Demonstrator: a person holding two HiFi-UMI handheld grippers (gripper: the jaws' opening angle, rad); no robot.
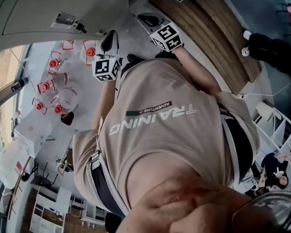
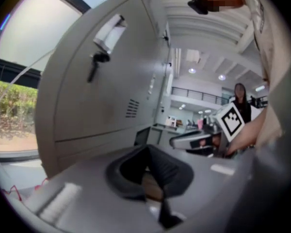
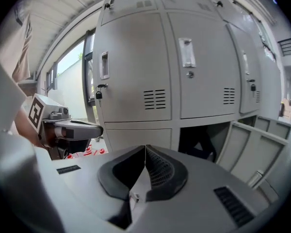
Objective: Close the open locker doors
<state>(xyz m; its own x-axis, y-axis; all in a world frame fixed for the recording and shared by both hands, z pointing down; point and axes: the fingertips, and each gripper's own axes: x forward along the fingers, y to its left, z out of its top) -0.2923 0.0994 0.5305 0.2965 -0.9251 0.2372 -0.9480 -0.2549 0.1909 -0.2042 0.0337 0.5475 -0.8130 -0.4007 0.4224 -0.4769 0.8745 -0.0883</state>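
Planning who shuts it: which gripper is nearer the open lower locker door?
Right. The open door stands low, ahead and right of the right gripper; the left gripper is farther left, close to the keyed locker door.

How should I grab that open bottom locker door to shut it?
Take the open lower door by its free edge, farthest from the dark compartment, coming from its outer face on the right. It stands swung outward, inner frame showing, so pushing there should swing it shut.
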